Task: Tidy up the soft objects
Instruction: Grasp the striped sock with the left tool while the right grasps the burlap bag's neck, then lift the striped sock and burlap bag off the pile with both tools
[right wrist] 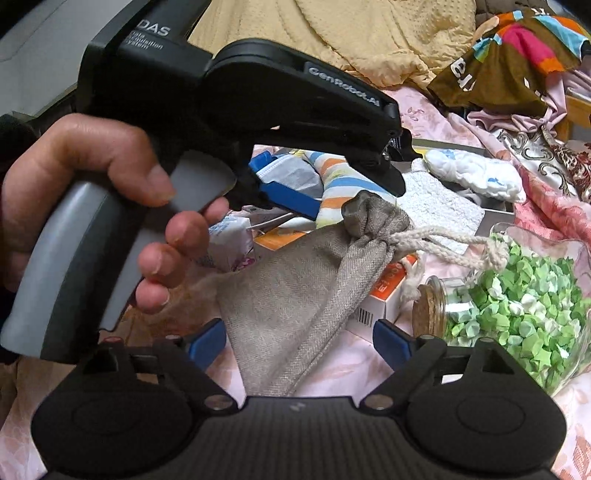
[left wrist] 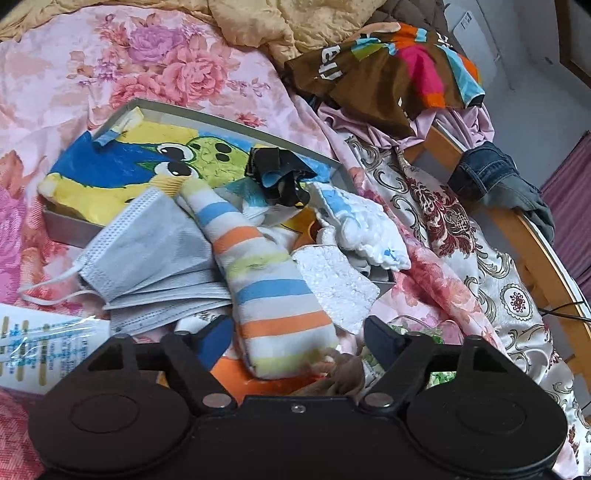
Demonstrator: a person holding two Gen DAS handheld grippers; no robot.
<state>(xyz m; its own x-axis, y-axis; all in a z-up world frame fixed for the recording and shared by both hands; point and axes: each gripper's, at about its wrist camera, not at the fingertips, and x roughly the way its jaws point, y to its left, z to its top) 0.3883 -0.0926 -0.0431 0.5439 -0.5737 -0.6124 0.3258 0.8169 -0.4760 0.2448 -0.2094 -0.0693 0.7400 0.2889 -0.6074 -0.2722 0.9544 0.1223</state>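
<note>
A bed (left wrist: 177,66) spread with a pink rose-printed quilt carries everything. Directly on it lie a shallow grey cardboard box (left wrist: 236,123), a beige linen drawstring pouch (right wrist: 295,295), a tipped glass jar of green paper stars (right wrist: 517,306) with a cork stopper, a rumpled tan blanket (left wrist: 255,22), and a brown, multicoloured garment (left wrist: 380,70).

A glass jar (right wrist: 517,295) packed with green and white paper stars lies on its side on a pink floral bedspread (left wrist: 110,55), its cork stopper (right wrist: 428,306) in place. Just beside it sits an orange-and-white carton (right wrist: 384,299); a printed plastic-wrapped packet (left wrist: 33,347) lies nearby.
</note>
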